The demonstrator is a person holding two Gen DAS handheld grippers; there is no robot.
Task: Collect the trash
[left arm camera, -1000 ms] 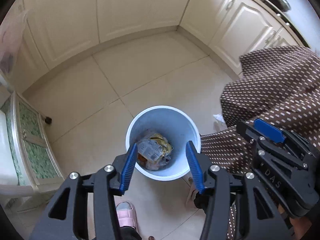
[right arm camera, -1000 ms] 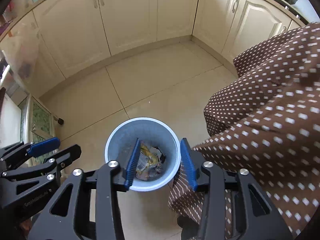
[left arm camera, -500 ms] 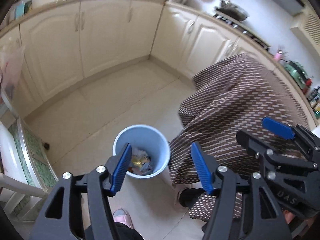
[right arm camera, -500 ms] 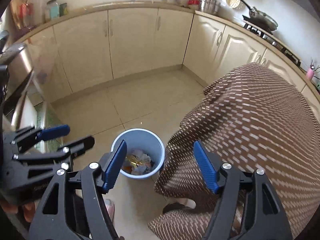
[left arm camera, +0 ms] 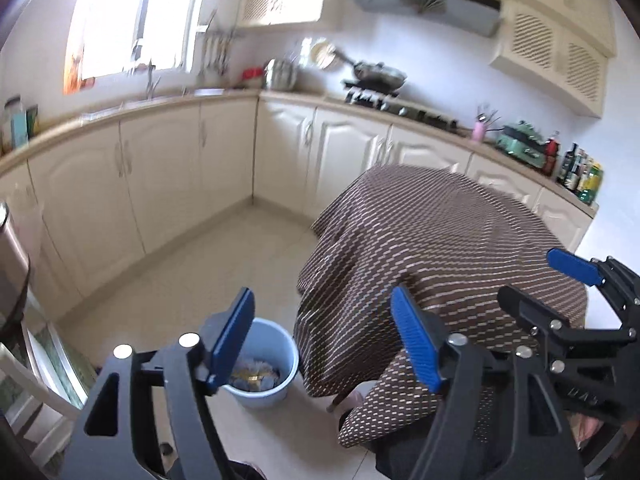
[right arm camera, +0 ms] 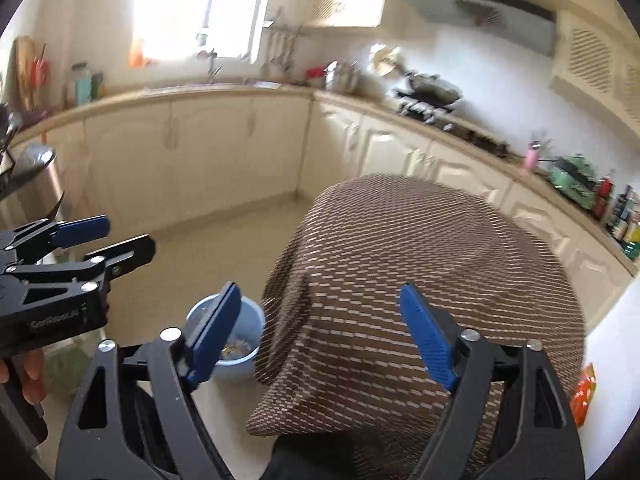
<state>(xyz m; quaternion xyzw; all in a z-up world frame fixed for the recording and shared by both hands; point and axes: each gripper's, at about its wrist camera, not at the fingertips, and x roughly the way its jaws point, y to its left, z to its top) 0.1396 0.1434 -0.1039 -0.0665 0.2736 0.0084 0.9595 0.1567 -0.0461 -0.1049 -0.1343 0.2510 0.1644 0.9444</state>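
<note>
- While both tools hang high over the kitchen floor [left arm camera: 224, 248], each one's jaws are opening, with nothing between them.
- The left tool [left arm camera: 322, 332] shows blue pads spread wide apart; behind the gap lie floor and brown cloth, no item in its grasp.
- The right tool [right arm camera: 320, 332] has its blue pads set wide too, and only the cloth shows between them.
- The bin [left arm camera: 286, 354], a pale blue bucket, stands on the floor down at near left, just beside the cloth's hanging edge.
- Trash [left arm camera: 252, 376] lies inside the bin: crumpled wrappers, some yellowish; details are too small to tell.
- In the right view the bin [right arm camera: 250, 354] sits partly behind the left pad of the right tool.
- The cloth [left arm camera: 432, 248], brown with pale dashes, drapes over the desk at centre right and hangs down toward the floor.
- An orange wrapper [right arm camera: 583, 394] lies at the far right edge of the right view, on a white surface beside the cloth.
- A hand [right arm camera: 28, 372] holds the left tool at the left edge of the right view.
- Cream cabinets [left arm camera: 160, 184] run along the far wall, with a stove and pan [left arm camera: 376, 74] on the counter at far right.
</note>
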